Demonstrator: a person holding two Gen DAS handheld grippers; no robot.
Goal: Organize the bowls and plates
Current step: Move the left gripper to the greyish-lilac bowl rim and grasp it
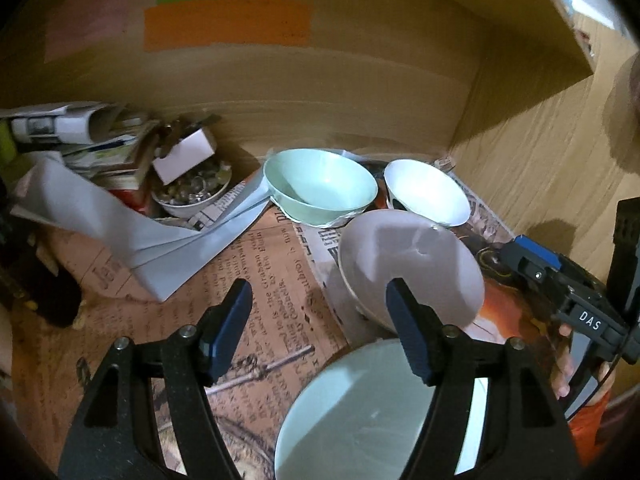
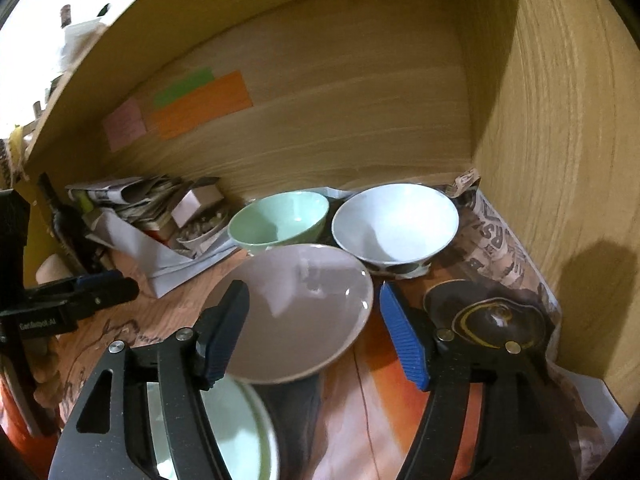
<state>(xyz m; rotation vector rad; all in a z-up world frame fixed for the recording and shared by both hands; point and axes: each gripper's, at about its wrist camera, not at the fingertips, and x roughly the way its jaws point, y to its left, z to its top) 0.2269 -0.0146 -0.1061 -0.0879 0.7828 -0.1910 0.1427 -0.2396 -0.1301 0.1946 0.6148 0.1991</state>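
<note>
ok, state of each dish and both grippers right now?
Green bowl: upright, empty.
White bowl: upright, empty.
Pink bowl: tilted, empty, ungripped.
Green plate: flat, nearest.
Dark dish: flat, right.
Left gripper: open.
Right gripper: open.

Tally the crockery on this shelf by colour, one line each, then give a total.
Mint green: 3, a bowl at the back, a near dish and a plate under it.
White: 2, a back-right bowl and a bowl of small bits.
Pale pink-grey: 1, the tilted bowl.
Dark with a yellow swirl: 1, a dish.
Total: 7
</note>
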